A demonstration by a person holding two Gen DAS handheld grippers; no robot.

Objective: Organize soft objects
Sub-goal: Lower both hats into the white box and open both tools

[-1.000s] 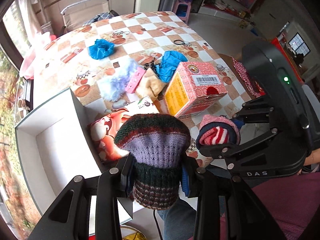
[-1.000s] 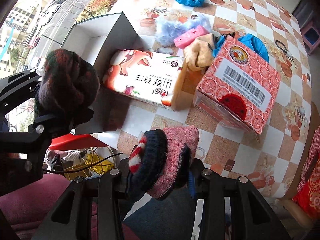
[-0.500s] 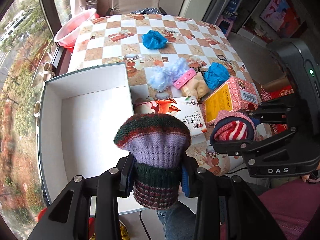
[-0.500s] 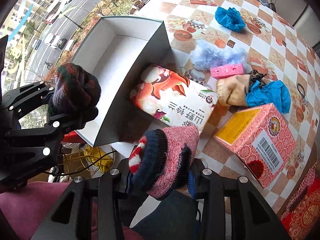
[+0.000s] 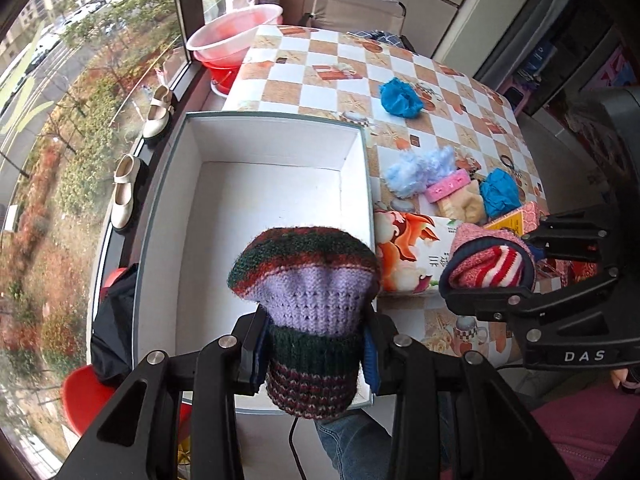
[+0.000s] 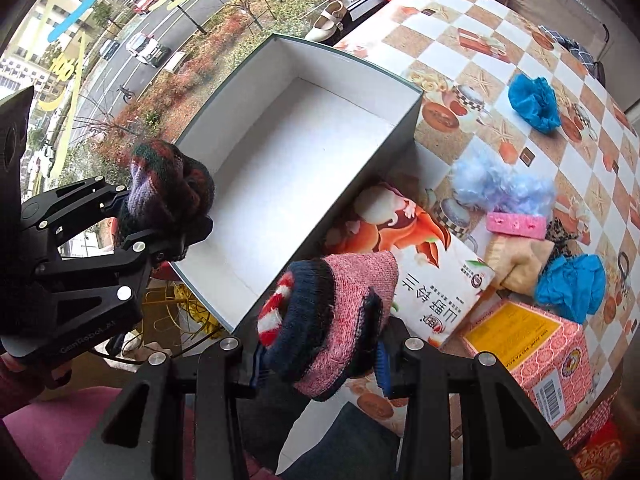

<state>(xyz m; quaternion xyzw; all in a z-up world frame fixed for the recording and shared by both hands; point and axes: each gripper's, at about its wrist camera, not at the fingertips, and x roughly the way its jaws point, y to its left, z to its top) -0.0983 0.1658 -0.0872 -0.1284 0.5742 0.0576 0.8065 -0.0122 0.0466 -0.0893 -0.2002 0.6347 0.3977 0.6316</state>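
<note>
Window side: pale shoes [image 5: 122,190] are seen on the sill at far left, a pink basin [image 5: 234,38] beyond them.
White box [image 5: 356,184]: set at the table's left edge, its inside bare and white.
Left gripper [image 5: 314,350]: clamped on a striped knit roll [image 5: 306,312] of purple, green and dark red, held over the box's near end.
Printed packet [image 6: 420,264]: laid flat against the box's right wall.
Right gripper [image 6: 320,354]: closed on a pink knit roll [image 6: 332,316] with navy and red-white stripes, held near the packet, right of the box.
Table [image 5: 320,72]: a fluffy pale-blue tuft [image 6: 502,188], pink strip [image 6: 516,224], tan cloth [image 6: 520,264] and two blue bundles, [image 6: 534,104] and [image 6: 572,284], are scattered to the right.
Red carton [image 6: 536,356]: placed at near right.
</note>
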